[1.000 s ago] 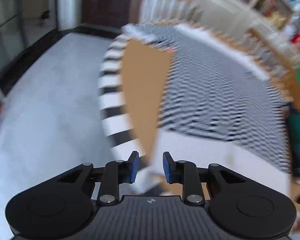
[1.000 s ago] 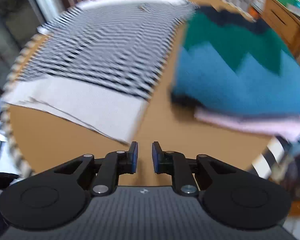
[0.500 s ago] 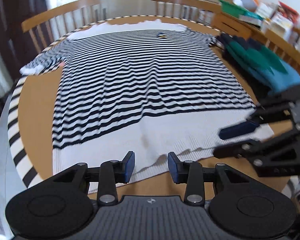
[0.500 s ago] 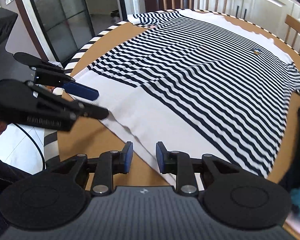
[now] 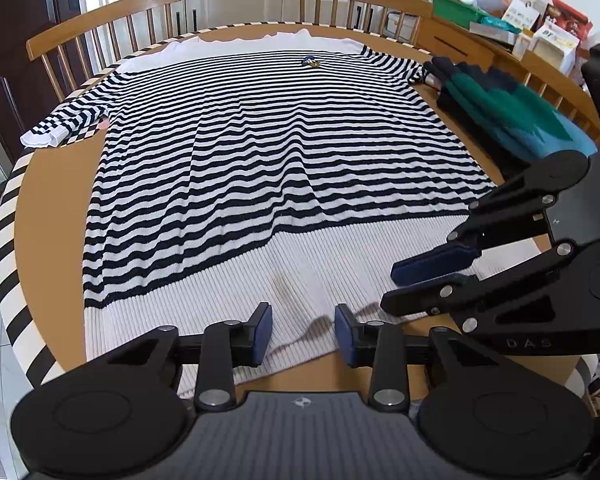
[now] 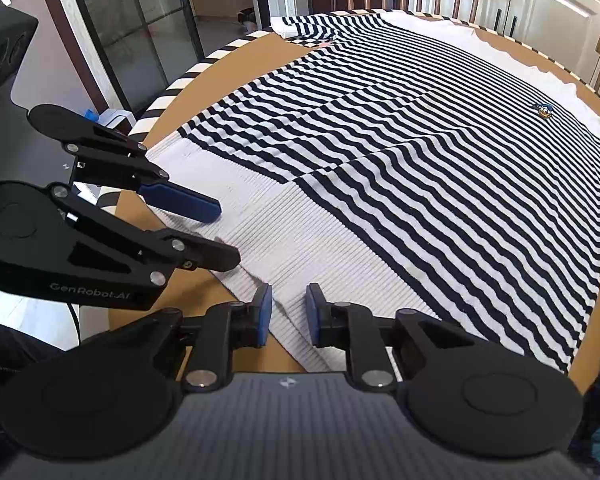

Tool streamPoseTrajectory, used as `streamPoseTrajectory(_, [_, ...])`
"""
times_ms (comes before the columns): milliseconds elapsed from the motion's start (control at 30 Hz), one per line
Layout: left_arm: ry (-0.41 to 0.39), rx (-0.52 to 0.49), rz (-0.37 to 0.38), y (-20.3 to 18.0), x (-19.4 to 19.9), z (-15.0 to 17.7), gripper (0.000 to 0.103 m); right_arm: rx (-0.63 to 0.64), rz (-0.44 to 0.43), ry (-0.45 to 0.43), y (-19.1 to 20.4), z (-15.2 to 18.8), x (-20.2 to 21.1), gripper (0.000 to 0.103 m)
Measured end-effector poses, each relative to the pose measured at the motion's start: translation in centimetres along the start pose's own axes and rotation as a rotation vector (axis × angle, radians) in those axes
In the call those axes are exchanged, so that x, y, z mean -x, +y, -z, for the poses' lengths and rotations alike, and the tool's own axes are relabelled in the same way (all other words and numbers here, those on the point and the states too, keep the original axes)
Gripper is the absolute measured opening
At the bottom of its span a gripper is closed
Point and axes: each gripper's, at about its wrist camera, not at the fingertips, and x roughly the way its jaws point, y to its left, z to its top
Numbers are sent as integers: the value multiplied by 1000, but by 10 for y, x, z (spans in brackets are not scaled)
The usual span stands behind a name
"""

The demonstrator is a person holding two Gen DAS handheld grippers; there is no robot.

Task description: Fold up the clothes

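1. The striped sweater (image 5: 260, 160) lies spread flat, front up, across the round wooden table (image 5: 52, 200). Its white ribbed hem is nearest the grippers, probably so that a fold can start from that edge.
2. The left gripper (image 5: 303, 334) sits low at the hem with its fingers spread, the white band between them. Nothing is pinched yet.
3. The right gripper (image 6: 288, 312) is likewise at the hem, just beside the left one, its fingers apart over the edge. I judge both are lining up to grasp the hem together.
4. The left view alone shows the folded green-and-blue garment (image 5: 512, 112) lying at the table's right side, touching the sweater's sleeve. It also shows the cluttered sideboard (image 5: 500, 32) behind.
5. The right view alone shows the dark glass door (image 6: 140, 20) and the floor beyond the table's striped rim (image 6: 180, 80).
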Motion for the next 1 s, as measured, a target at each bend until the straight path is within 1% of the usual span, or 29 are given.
streamPoseTrajectory(67, [2, 6, 6, 2, -1, -1, 27, -15, -9, -5, -3, -2, 0, 10])
streamPoseTrajectory(133, [3, 19, 15, 4, -2, -2, 13, -29, -17, -17, -4, -3, 3, 4])
streamPoseTrajectory(200, [7, 36, 28, 7, -2, -3, 10, -33, -24, -13, -5, -4, 4, 1])
streamPoseTrajectory(267, [14, 45, 37, 9, -3, -4, 10, -39, -32, -3, -6, -5, 4, 0])
streamPoseTrajectory(300, [17, 52, 43, 10, -3, -4, 10, -34, -35, 1, -5, -5, 4, 1])
streamPoseTrajectory(333, [21, 62, 48, 11, -3, -4, 10, -21, -28, 2, -3, -4, 5, 9])
streamPoseTrajectory(400, [24, 85, 56, 14, -3, -5, 10, 18, -13, -16, 2, -2, 8, 18])
streamPoseTrajectory(433, [24, 100, 62, 16, -3, -5, 10, 33, -11, -15, 4, -2, 7, 27])
streamPoseTrajectory(500, [16, 145, 82, 22, 0, -6, 10, 53, -6, -3, 7, -1, 3, 29])
streamPoseTrajectory(600, [-1, 233, 121, 33, 7, -9, 10, 62, -1, 10, 9, 1, -1, 27])
streamPoseTrajectory(733, [-20, 282, 154, 40, 13, -13, 10, 47, 18, 12, 7, -1, -3, 19])
streamPoseTrajectory(767, [-24, 292, 161, 41, 14, -14, 10, 40, 20, 12, 6, -2, -4, 11])
streamPoseTrajectory(833, [-26, 300, 166, 42, 15, -14, 10, 25, 29, 11, 3, -4, -4, 4])
streamPoseTrajectory(933, [-12, 299, 162, 42, 13, -13, 10, -10, 9, -1, -2, -4, -1, 3])
streamPoseTrajectory(1000, [7, 295, 158, 43, 10, -11, 10, -2, 7, -1, -1, -4, 0, 3])
